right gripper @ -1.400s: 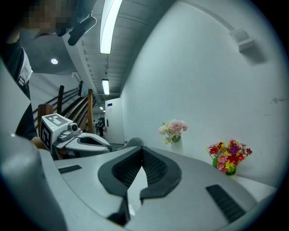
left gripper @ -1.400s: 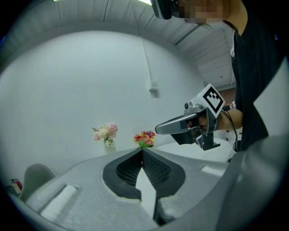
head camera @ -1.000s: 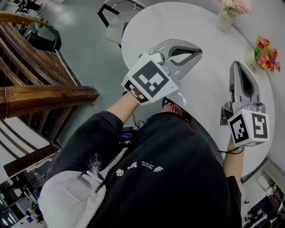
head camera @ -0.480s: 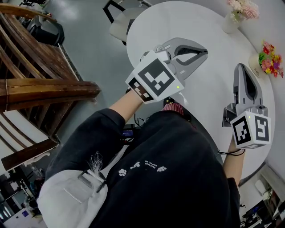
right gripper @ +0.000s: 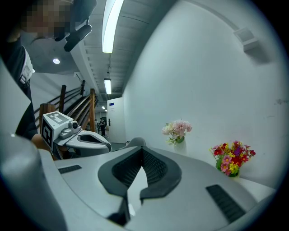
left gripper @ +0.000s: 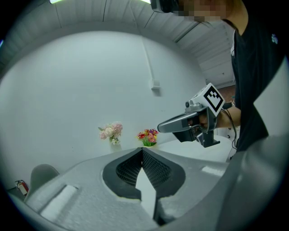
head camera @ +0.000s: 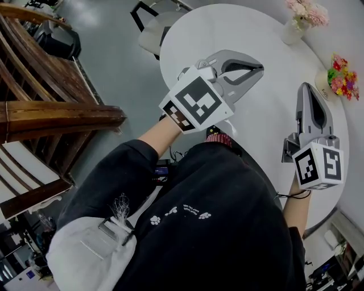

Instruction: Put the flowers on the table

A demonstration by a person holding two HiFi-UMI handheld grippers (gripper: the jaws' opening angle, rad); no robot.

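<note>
The left tongs [head camera: 259, 67] hover over the round white tabletop [head camera: 216, 28], tips pressed together with nothing between them. The right tongs [head camera: 305, 87] hang beside them, well apart, also pressed together and empty. A small pot of bright mixed flowers [head camera: 343, 78] stands on the tabletop near the right tongs' tip, ahead and to its right. A vase of pale pink flowers [head camera: 304, 12] stands farther ahead, beyond both tongs. Neither bunch is touched by either pair.
</note>
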